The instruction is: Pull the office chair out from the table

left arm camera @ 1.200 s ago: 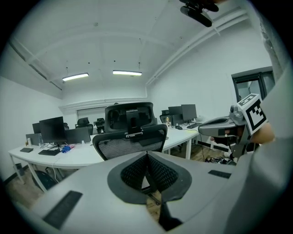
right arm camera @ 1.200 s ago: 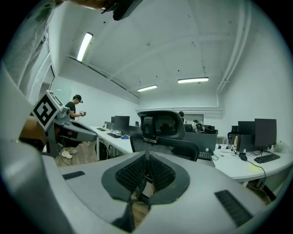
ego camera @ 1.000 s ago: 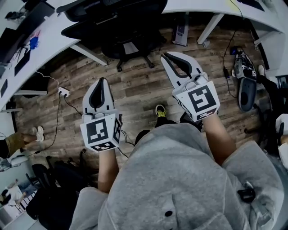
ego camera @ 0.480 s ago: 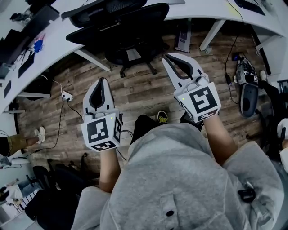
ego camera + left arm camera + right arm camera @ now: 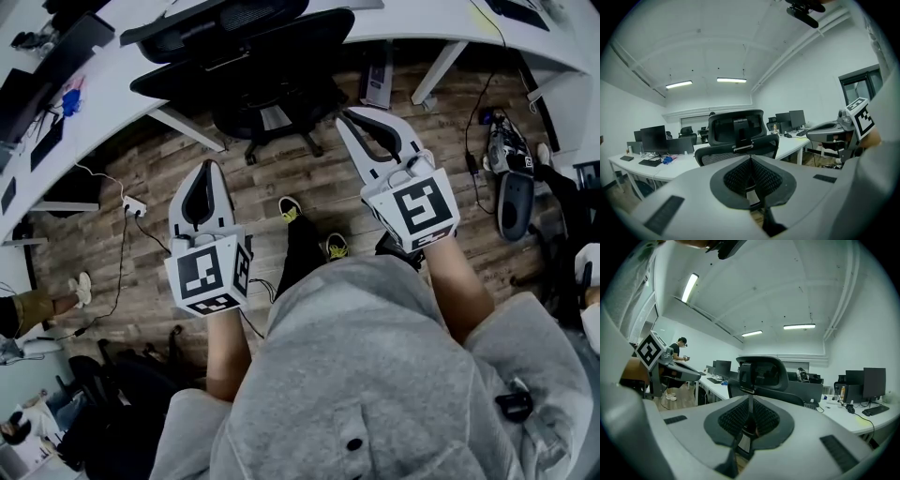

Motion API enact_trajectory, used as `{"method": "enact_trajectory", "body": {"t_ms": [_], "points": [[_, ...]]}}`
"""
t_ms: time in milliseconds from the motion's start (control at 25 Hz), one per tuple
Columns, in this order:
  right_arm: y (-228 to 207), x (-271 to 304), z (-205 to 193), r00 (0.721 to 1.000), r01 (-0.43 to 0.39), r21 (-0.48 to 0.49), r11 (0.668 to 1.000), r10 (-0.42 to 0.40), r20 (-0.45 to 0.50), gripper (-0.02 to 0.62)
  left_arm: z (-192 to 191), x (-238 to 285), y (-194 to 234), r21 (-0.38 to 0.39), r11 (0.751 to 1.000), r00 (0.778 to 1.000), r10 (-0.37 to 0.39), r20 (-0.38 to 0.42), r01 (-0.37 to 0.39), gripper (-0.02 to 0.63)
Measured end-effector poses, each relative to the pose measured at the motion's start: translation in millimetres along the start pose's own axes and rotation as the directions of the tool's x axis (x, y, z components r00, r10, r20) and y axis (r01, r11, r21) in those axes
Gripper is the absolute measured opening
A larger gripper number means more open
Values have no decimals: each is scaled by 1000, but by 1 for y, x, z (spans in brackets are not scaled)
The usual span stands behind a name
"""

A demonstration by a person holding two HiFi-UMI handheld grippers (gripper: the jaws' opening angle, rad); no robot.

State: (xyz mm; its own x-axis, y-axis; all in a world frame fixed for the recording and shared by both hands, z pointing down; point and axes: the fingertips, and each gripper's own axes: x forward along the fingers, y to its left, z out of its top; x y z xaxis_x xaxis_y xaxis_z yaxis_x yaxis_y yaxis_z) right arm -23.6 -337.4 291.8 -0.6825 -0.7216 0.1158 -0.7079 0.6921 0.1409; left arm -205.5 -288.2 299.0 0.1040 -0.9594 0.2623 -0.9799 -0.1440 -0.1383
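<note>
A black office chair [image 5: 253, 56] with a mesh back stands tucked against the white table [image 5: 94, 89] at the top of the head view, its wheeled base on the wood floor. My left gripper [image 5: 212, 170] is shut and empty, a short way short of the chair. My right gripper [image 5: 350, 117] is also shut and empty, its tip just right of the chair's base. In the left gripper view the chair's headrest and back [image 5: 736, 133] rise right beyond the shut jaws [image 5: 751, 159]. The right gripper view shows that same chair [image 5: 761, 373] beyond its shut jaws [image 5: 750, 397].
A power strip [image 5: 132, 205] with cables lies on the floor at left. A computer box [image 5: 377, 77] stands under the table beside a table leg [image 5: 433, 64]. Dark gear [image 5: 514, 192] lies at right. My shoe [image 5: 290, 207] is between the grippers. A person [image 5: 678, 352] stands at a far desk.
Both grippers have moved a little toward the chair and stayed shut. One of my feet has stepped forward between them.
</note>
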Motion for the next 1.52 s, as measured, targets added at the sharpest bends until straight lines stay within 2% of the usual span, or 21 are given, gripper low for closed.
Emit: {"method": "enact_trajectory", "body": {"t_ms": [560, 840, 960, 1040, 1120, 1200, 1320, 1360, 1400, 1480, 1520], "points": [[-42, 98, 2, 998, 39, -19, 999, -40, -47, 44, 6, 99, 64, -21, 999, 999, -27, -17, 26, 14], [-63, 141, 0, 994, 60, -80, 995, -67, -86, 43, 1, 141, 106, -20, 1000, 999, -25, -39, 24, 14], [-71, 148, -8, 990, 62, -171, 983, -83, -118, 44, -5, 152, 122, 28, 999, 998, -27, -55, 29, 14], [-79, 149, -17, 982, 54, -260, 964, -99, -162, 44, -12, 155, 136, 117, 993, 997, -19, -81, 29, 14], [-90, 148, -24, 972, 48, -332, 942, -121, -203, 44, -16, 157, 156, 231, 973, 995, 16, -102, 8, 15], [-101, 146, -27, 961, 39, -392, 919, -141, -236, 44, -16, 159, 174, 335, 942, 992, 36, -117, 5, 15], [-117, 154, -29, 940, -12, -468, 884, -149, -305, 46, -14, 172, 191, 444, 894, 988, 6, -154, 64, 28], [-120, 158, -30, 932, -37, -488, 872, -147, -333, 69, -15, 177, 195, 473, 876, 984, -9, -176, 93, 101], [-122, 161, -33, 921, -65, -504, 861, -142, -362, 135, -17, 181, 199, 500, 857, 979, -23, -203, 124, 177], [-125, 166, -40, 895, -133, -521, 843, -123, -428, 188, -25, 190, 204, 547, 816, 964, -46, -261, 187, 266], [-126, 168, -44, 881, -166, -525, 835, -114, -460, 203, -29, 195, 206, 568, 793, 955, -58, -289, 220, 281]]}}
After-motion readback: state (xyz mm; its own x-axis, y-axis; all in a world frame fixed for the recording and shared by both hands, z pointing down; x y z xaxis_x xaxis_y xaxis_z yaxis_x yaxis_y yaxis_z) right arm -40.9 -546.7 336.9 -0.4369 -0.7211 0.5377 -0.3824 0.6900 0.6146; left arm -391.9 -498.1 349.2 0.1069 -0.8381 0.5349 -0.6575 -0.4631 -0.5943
